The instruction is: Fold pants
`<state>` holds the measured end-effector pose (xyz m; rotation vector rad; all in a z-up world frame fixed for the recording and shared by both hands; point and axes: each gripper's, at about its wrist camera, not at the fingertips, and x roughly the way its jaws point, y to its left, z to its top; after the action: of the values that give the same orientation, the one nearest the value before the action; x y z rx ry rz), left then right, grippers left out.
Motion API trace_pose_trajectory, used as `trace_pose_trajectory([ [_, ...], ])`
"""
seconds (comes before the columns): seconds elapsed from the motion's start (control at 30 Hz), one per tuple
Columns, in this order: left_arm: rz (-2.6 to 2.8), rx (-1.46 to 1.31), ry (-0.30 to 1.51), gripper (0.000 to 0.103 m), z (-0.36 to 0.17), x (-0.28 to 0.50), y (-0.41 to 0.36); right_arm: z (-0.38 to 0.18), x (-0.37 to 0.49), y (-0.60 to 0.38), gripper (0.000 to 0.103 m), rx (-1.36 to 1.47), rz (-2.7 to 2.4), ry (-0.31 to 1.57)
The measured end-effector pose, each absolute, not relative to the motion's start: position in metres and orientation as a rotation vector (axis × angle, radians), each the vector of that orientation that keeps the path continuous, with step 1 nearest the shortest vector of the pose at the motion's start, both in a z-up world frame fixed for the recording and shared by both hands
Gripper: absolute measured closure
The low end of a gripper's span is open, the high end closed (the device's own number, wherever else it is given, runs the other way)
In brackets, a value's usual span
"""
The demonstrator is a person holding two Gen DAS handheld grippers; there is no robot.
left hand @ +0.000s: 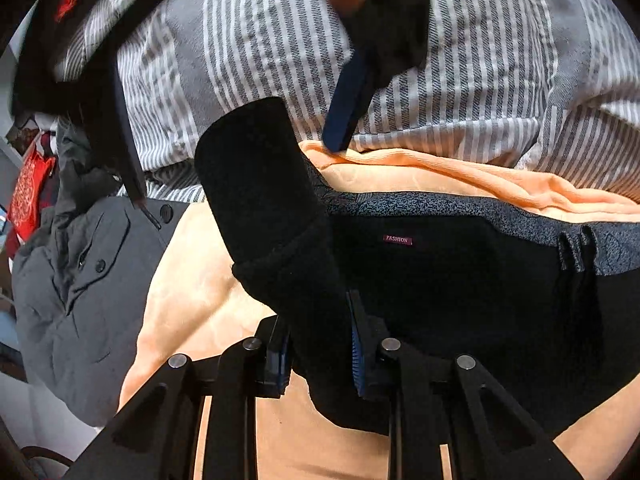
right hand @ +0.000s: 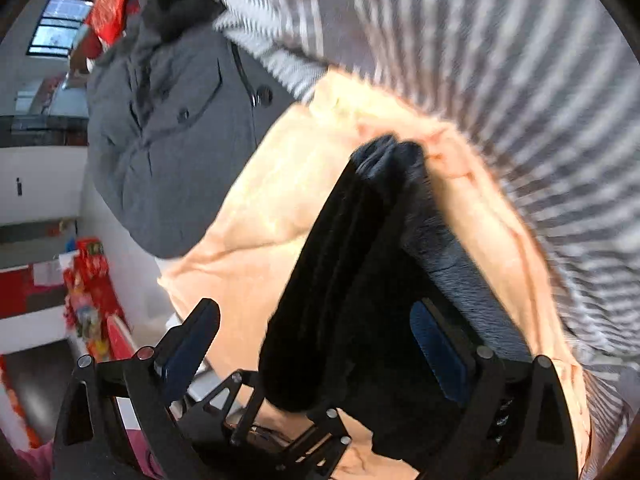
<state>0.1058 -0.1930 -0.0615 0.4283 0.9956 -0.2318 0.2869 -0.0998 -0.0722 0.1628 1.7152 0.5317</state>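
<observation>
The black pants (left hand: 448, 280) lie on an orange blanket (left hand: 192, 280), waistband with a "FASHION" label (left hand: 397, 239) facing me. My left gripper (left hand: 320, 356) is shut on a fold of the black pants, a rolled leg end (left hand: 256, 176) standing up from it. In the right wrist view the folded pants (right hand: 352, 280) stand between the wide-apart fingers of my right gripper (right hand: 316, 344), which is open. The right gripper also shows in the left wrist view, its blue-padded finger (left hand: 348, 96) hovering above the blanket edge.
A grey buttoned coat (left hand: 84, 280) lies left of the pants on the blanket; it also shows in the right wrist view (right hand: 168, 132). A grey-and-white striped cover (left hand: 480, 60) lies beyond. Red bags (right hand: 92, 300) and room furniture are off the bed's left side.
</observation>
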Motion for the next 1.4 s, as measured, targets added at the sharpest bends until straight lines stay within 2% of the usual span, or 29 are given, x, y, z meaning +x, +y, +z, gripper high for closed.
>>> trace_pose_trajectory([
  [0.07, -0.229, 0.457, 0.988, 0.079, -0.063, 0.103, -0.197, -0.087, 0.285, -0.099, 0.018, 0.148, 0.529, 1.759],
  [0.1, -0.230, 0.463, 0.987, 0.079, -0.063, 0.102, -0.198, -0.093, 0.283, -0.101, 0.041, 0.141, 0.518, 1.778],
  [0.13, -0.232, 0.468, 0.990, 0.079, -0.063, 0.102, -0.199, -0.097, 0.280, -0.105, 0.069, 0.146, 0.508, 1.786],
  [0.2, -0.238, 0.475, 1.001, 0.079, -0.065, 0.102, -0.199, -0.094, 0.271, -0.117, 0.083, 0.181, 0.508, 1.743],
  [0.53, -0.378, 0.581, 0.855, 0.079, -0.010, 0.063, -0.249, -0.035, 0.210, -0.213, 0.086, 0.469, 0.521, 1.459],
  [0.87, -0.653, 0.631, 0.783, 0.078, 0.044, 0.002, -0.341, 0.011, 0.087, -0.348, 0.085, 0.778, 0.407, 1.140],
  [1.13, -0.838, 0.733, 0.808, 0.078, 0.033, -0.063, -0.425, -0.011, -0.010, -0.448, 0.085, 0.974, 0.276, 1.023],
  [1.4, -0.928, 0.907, 0.883, 0.078, -0.024, -0.117, -0.474, -0.092, -0.093, -0.498, 0.085, 1.167, 0.138, 1.004],
])
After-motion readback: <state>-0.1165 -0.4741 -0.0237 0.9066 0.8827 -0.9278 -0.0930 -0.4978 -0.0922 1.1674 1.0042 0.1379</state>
